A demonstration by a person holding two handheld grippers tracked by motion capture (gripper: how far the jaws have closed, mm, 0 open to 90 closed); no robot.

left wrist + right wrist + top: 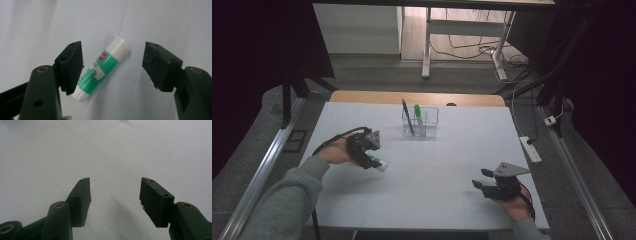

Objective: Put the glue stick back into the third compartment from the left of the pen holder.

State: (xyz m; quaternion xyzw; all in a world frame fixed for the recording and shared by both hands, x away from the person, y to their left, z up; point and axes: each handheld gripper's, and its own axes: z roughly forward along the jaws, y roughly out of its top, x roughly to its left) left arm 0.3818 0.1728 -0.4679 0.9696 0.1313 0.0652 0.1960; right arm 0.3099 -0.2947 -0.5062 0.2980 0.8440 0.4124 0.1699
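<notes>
A white and green glue stick [100, 67] lies flat on the white table, seen small in the high view as the glue stick [378, 163]. My left gripper [112, 67] hovers over it with its jaws open, the stick lying between them nearer the left jaw, which hides part of it. In the high view the left gripper [368, 155] points down at the table's left middle. My right gripper [479, 179] rests near the front right, open, with nothing between its jaws [113, 200].
A clear plastic holder [428, 120] stands at the back middle of the white table [452, 150], with a blue pen [407, 116] and a green marker [418, 119] in it. Table legs and cables lie on the floor beyond.
</notes>
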